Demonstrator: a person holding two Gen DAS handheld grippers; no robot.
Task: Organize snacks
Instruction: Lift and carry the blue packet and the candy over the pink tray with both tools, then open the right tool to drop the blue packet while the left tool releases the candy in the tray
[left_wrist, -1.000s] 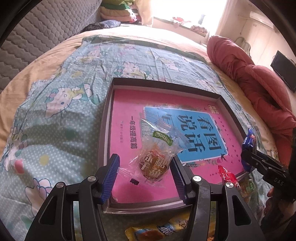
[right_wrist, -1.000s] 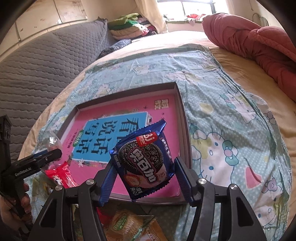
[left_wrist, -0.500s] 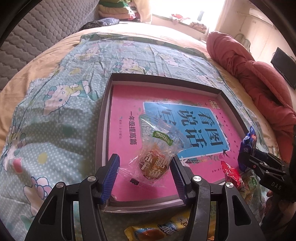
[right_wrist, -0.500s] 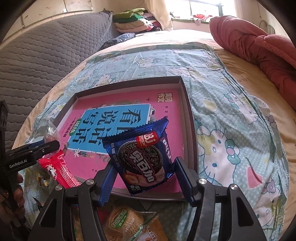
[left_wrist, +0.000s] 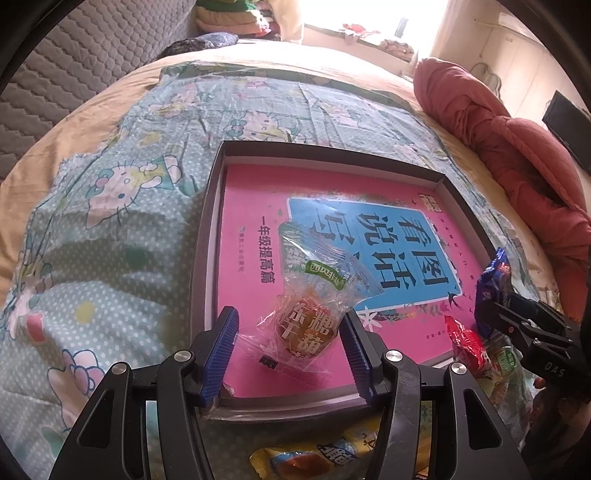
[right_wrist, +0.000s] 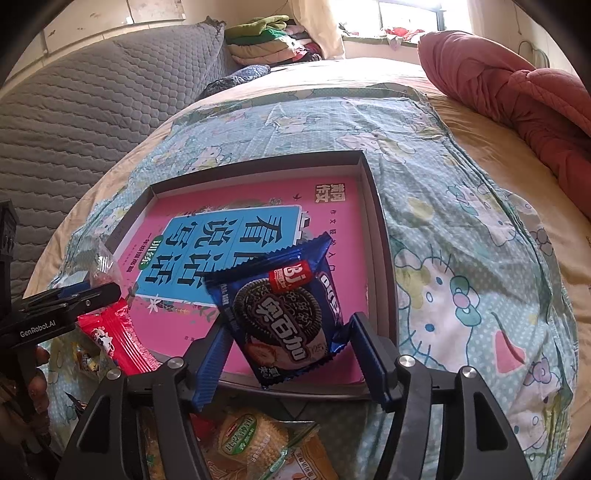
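Pink book cover (left_wrist: 258, 206) lined the grey tray (left_wrist: 207, 229) on the bed, so it made a flat spot for snacks. My left gripper (left_wrist: 288, 343) tipped down over the near end, jaws spread around the clear candy bag (left_wrist: 314, 295), which lay on the book; the pads did not seem to press it. My right gripper (right_wrist: 288, 354) tipped down too. Its jaws had just been opening around the blue cookie pack (right_wrist: 291, 310), I think to drop it there.

Two snack packs lie in the tray (left_wrist: 207, 236) on the book (left_wrist: 251, 192) — cookie pack (right_wrist: 288, 314) right of candy pack (left_wrist: 314, 302).
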